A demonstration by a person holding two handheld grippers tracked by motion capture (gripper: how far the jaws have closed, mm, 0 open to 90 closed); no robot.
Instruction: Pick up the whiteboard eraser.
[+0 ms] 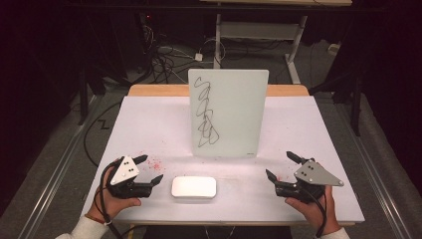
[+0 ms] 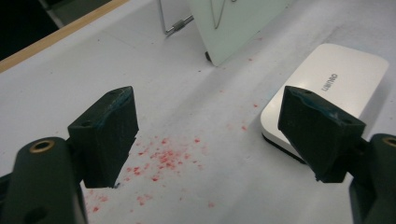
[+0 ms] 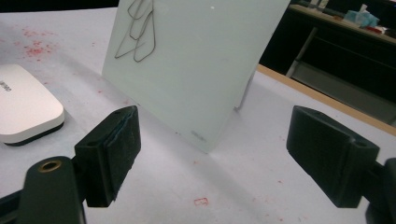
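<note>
A: From the high view, what's in hand?

B: Nothing yet. The left gripper sits at lower left of the frame, fingers spread, just beside the flat white rounded-rectangle eraser block at bottom centre. The right gripper sits at lower right, fingers also spread and empty. The upright white glass board with a black scribble stands mid-frame on the white desk.

A: And the left gripper view?

B: The eraser block lies at upper right, just past one finger; red specks dot the desk between the fingers.

A: The right gripper view?

B: The board stands ahead, the eraser block at far left.

A: So which step?

B: I'd judge the approach. Next, the left gripper should swing over the eraser block and close across its narrow sides.
</note>
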